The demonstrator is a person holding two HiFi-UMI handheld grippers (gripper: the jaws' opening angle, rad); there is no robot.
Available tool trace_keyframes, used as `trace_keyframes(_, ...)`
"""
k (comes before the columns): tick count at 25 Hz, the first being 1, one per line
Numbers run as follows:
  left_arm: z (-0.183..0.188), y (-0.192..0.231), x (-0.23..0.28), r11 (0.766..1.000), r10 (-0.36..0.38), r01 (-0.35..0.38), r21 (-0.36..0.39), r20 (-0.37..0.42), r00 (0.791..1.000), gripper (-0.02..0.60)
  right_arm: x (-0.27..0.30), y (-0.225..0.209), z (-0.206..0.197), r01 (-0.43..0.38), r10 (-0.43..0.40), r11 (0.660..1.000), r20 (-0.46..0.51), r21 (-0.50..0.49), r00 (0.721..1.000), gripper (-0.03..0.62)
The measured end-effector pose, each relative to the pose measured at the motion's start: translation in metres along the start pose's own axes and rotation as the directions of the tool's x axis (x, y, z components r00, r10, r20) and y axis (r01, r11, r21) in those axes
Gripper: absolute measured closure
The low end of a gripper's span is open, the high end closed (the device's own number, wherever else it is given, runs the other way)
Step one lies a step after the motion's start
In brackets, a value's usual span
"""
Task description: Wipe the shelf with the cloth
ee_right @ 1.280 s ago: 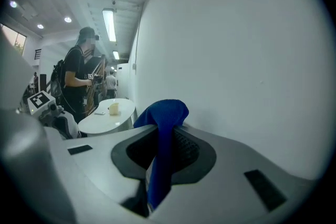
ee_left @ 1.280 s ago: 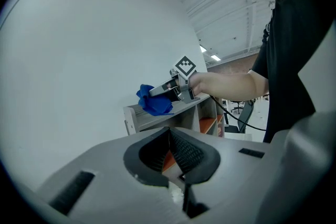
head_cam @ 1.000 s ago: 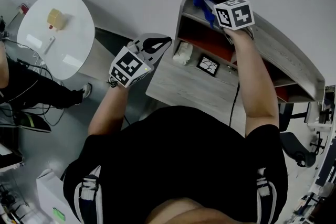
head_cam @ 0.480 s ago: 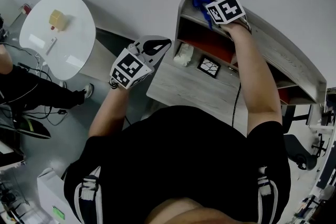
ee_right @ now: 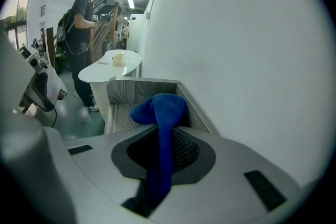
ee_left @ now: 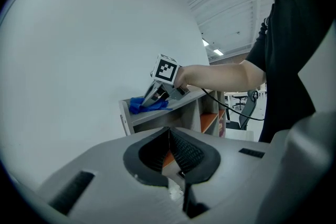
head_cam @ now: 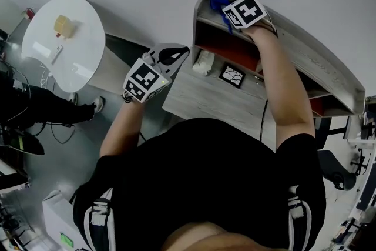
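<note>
Right gripper [ee_right: 165, 136]: fingers clenched on the cloth [ee_right: 159, 107]; a blue strip ran up between them and bunched past the tips.
Cloth: lay on the top board of the shelf [head_cam: 305, 59], at its left end, with the right gripper over it.
Shelf: a grey wood-grain unit at the back of the desk [head_cam: 205, 97], against the white wall, with a red-orange board inside below the top.
Left gripper [head_cam: 171, 56]: held in the air off the desk's left edge, apart from the shelf; fingers pressed together with nothing between them.
Desk: a white crumpled lump [head_cam: 204, 62] and a black-framed square [head_cam: 232, 74] lay side by side just under the shelf.
Person: wore a black shirt, with the right arm stretched up to the shelf top.
Round desk [head_cam: 64, 38]: white, well apart to the left, with a yellowish block [head_cam: 63, 24] on it.
</note>
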State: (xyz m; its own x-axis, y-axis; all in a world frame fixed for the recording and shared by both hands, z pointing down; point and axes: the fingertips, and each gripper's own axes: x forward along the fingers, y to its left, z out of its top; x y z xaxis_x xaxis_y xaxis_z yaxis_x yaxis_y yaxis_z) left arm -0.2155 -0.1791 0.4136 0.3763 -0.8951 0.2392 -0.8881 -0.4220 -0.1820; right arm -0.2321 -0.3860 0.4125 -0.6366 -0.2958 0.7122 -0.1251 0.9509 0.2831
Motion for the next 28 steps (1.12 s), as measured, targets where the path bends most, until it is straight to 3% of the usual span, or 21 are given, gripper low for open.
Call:
trace_keyframes(12, 0.007, -0.016, 0.029, 0.998, -0.055, 0.055, 0.014, 0.004, 0.998, 0.563, -0.020, -0.006, -0.025, 0.000, 0.000, 1.000, -0.018, 0.016, 1.000, 0.543)
trace_keyframes(28, 0.012, -0.065, 0.085, 0.971, -0.234, 0.234, 0.043, 0.001, 0.972, 0.563, -0.086, -0.053, -0.123, 0.097, -0.086, 0.983, -0.072, 0.154, 0.994, 0.542)
